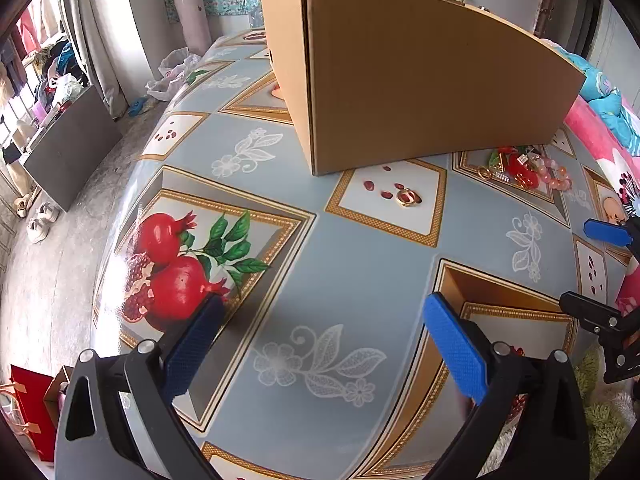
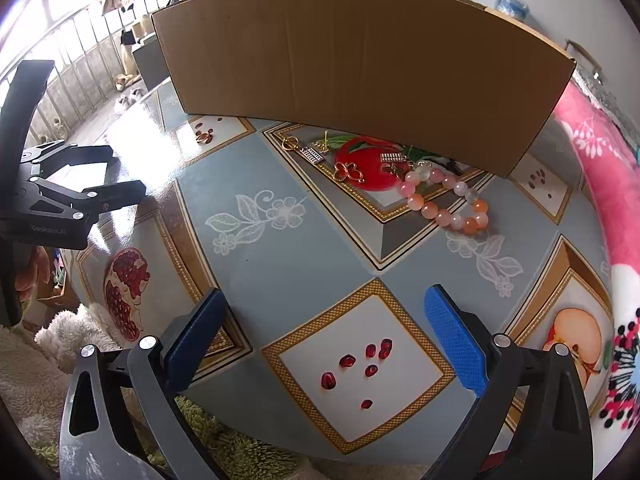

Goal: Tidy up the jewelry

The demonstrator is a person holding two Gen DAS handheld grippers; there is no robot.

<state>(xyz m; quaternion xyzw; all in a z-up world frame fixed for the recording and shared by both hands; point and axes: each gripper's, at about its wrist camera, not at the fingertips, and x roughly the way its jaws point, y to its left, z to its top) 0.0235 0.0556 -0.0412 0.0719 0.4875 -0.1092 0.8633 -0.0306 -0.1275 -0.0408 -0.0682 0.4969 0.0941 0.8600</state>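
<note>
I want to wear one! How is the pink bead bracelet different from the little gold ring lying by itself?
The bead bracelet is a big loop of round pink and orange beads; the gold ring is a small metal band. The bracelet lies next to the other jewelry in front of the cardboard box; the ring lies alone on a white square with printed seeds. Both rest flat on the table, untouched.

The box (image 2: 360,76) stands on the table (image 2: 304,248) — bracelet (image 2: 448,204) and charms (image 2: 348,172) just before it.
</note>
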